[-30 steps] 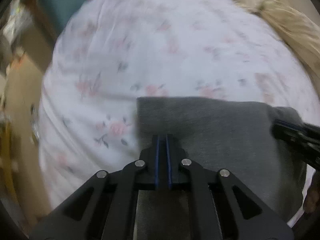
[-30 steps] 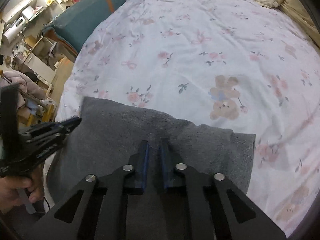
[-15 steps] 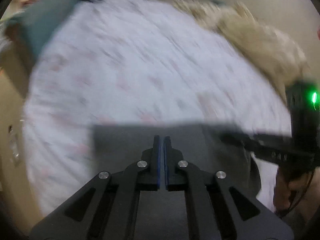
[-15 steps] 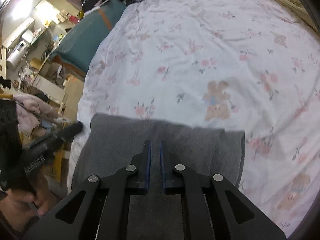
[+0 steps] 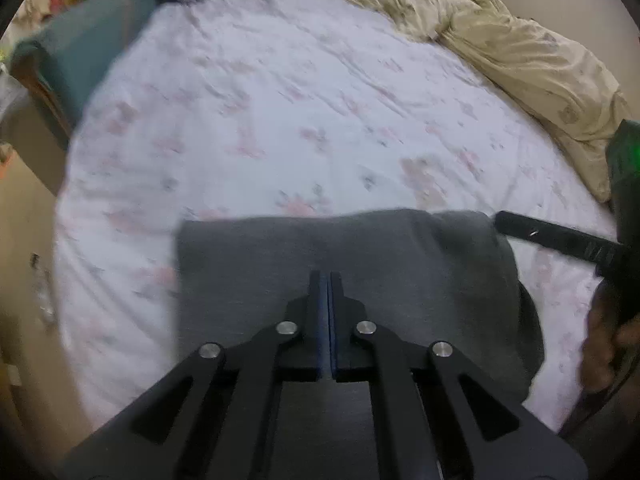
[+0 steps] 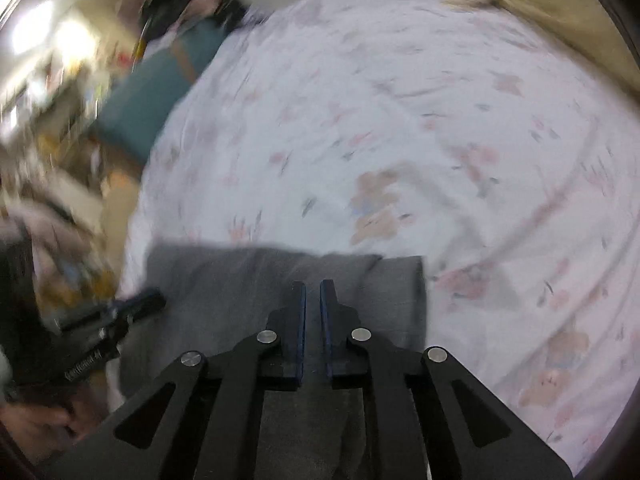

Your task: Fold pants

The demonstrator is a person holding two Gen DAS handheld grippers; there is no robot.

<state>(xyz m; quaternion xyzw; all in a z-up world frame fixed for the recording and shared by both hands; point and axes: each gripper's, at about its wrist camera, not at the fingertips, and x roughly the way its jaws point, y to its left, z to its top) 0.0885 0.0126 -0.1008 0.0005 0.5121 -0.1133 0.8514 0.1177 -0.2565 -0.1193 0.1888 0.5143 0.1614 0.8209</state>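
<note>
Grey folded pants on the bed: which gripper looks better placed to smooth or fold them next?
Left, marginally. The left gripper, jaws nearly together, sits over the middle of the grey folded fabric pants. The right gripper, jaws slightly apart, sits nearer their right edge on the floral bedsheet.

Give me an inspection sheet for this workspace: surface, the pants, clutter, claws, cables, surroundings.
Surface: bed with white floral sheet, lightly wrinkled.
Job's things: grey pants folded into a rectangular stack at the near edge.
Clutter: crumpled beige blanket along the far right side.
Claws: left claw shut above the pants; right claw with a narrow gap between its fingers, whether it pinches fabric cannot be told.
Cables: dark cable below the right hand.
Surroundings: teal chair left of the bed; blurred room clutter beyond.
</note>
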